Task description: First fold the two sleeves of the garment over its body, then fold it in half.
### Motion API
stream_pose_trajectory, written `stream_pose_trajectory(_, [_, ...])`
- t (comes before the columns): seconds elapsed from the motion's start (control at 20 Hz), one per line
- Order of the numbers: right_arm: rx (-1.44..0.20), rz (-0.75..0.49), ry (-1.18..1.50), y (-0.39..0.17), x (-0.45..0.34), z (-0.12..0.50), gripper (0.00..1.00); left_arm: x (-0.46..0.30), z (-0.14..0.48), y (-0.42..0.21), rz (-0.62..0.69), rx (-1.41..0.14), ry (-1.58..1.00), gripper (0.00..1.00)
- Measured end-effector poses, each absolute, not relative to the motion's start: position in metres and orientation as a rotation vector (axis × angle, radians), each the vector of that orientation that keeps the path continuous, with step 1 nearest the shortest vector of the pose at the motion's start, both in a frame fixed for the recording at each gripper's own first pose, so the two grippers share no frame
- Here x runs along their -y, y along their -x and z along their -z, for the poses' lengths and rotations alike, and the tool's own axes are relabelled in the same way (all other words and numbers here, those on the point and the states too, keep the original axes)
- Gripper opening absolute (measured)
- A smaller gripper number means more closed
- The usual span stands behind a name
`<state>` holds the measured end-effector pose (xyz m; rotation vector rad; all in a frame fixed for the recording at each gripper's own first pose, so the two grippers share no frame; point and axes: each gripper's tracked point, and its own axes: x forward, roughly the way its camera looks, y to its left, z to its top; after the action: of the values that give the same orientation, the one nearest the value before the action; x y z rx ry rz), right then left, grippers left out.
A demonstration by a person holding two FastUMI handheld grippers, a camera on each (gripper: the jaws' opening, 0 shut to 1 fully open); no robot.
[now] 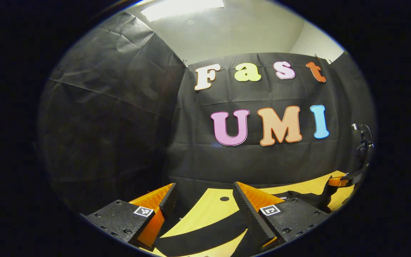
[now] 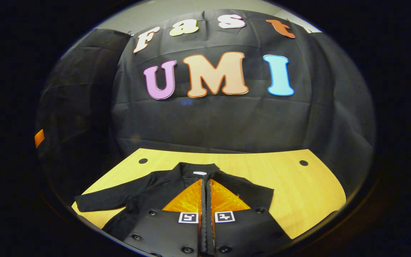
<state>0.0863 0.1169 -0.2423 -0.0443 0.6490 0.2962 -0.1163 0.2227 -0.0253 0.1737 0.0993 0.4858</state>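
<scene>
The black garment [image 2: 177, 189] lies flat on the wooden counter [image 2: 298, 189], collar toward the wall, 1 sleeve [image 2: 102, 201] stretched out sideways; its other side ends at a straight edge, so that sleeve may already be folded over the body, though I cannot tell. The right gripper [image 2: 205, 200] hovers above the garment with fingers pressed together and empty, while the left gripper [image 1: 205, 203] has its fingers spread apart over a dark strip of cloth. At least 1 sleeve fold and the fold in half look left to do.

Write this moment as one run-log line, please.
left gripper: open, over table | right gripper: shut, empty | garment: one sleeve out, unfolded
</scene>
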Motion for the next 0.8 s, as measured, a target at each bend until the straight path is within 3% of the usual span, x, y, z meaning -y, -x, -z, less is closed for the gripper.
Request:
stream_pose_trajectory(0.7, [-0.72,-0.467,0.085,-0.092,-0.268,0.288,0.02,-0.287,0.066,0.127,-0.498,-0.203,-0.127,0.95])
stream_pose_trajectory(0.8, [-0.706,-0.501,0.044,-0.091,-0.285,0.28,0.09,-0.301,0.079,0.126,-0.487,-0.227,-0.1,0.95])
